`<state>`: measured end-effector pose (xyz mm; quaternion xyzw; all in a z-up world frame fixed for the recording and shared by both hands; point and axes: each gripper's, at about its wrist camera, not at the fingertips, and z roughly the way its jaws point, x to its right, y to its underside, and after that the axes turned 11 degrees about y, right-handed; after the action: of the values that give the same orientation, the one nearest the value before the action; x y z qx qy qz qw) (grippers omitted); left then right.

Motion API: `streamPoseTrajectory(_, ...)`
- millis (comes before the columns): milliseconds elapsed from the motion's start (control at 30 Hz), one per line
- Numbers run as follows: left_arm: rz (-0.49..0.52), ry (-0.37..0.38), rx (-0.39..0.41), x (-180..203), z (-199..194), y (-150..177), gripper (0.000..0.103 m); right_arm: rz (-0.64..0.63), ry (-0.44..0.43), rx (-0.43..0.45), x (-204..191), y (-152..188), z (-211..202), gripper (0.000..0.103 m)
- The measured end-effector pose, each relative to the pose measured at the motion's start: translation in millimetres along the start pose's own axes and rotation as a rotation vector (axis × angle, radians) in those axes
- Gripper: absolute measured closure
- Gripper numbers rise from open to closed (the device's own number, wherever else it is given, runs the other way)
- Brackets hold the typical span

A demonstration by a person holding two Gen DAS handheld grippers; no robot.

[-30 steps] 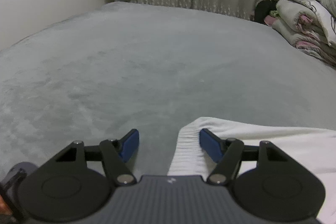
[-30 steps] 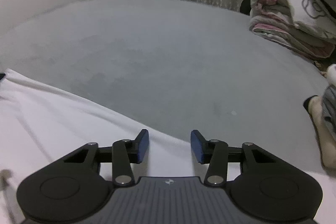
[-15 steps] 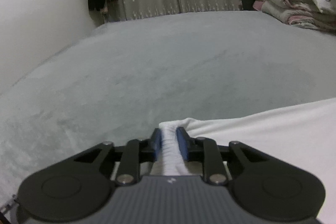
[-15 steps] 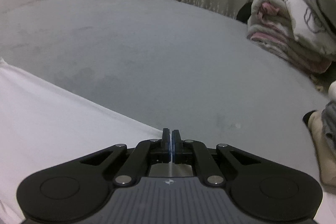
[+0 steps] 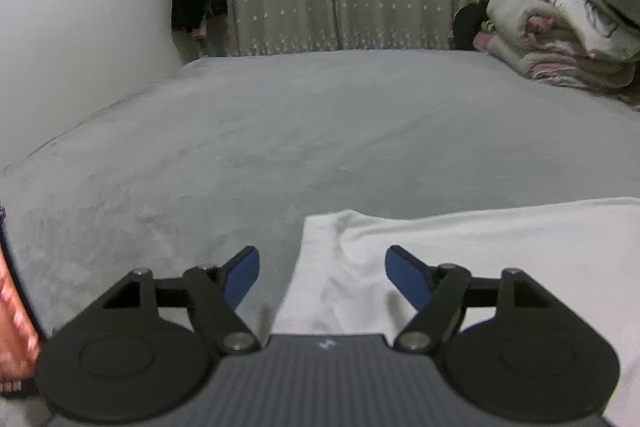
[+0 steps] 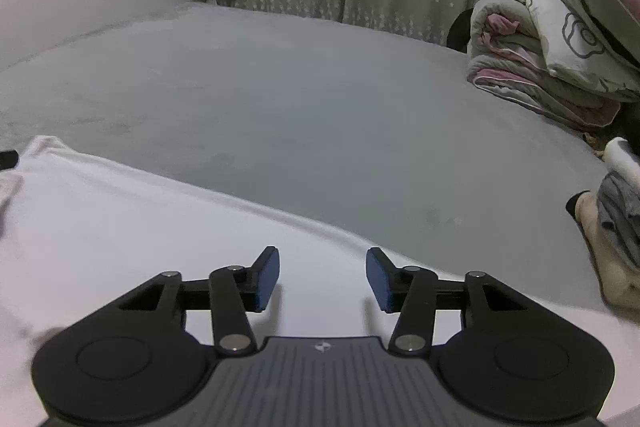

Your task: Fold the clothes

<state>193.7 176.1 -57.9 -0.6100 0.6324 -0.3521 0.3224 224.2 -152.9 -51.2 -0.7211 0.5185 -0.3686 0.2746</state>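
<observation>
Left wrist view shows the grey bed [image 5: 320,131] with the white garment [image 5: 500,251] spread along its near edge. Half a second ago both grippers were clamped on the cloth's edge; now both have let go. The left gripper [image 5: 322,277] is opening, its blue pads wide apart over the garment's corner, pressing nothing. The right gripper [image 6: 323,277] is opening too, pads clear above the flat cloth.
</observation>
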Motion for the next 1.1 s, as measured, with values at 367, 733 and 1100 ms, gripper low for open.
streamPoseTrajectory(367, 0.01, -0.046, -0.036, -4, -43, 47, 0.025, 0.045, -0.064, -0.011, -20, 30, -56, 0.042)
streamPoseTrajectory(733, -0.136, 0.033, 0.087, 1, -114, 51, 0.009, 0.137, -0.031, 0.042, -38, 76, -120, 0.029)
streamPoseTrajectory(1100, -0.018, 0.11, -0.041, 50, -122, 108, 0.006, 0.219, 0.015, -0.009, -34, 133, -163, 0.026)
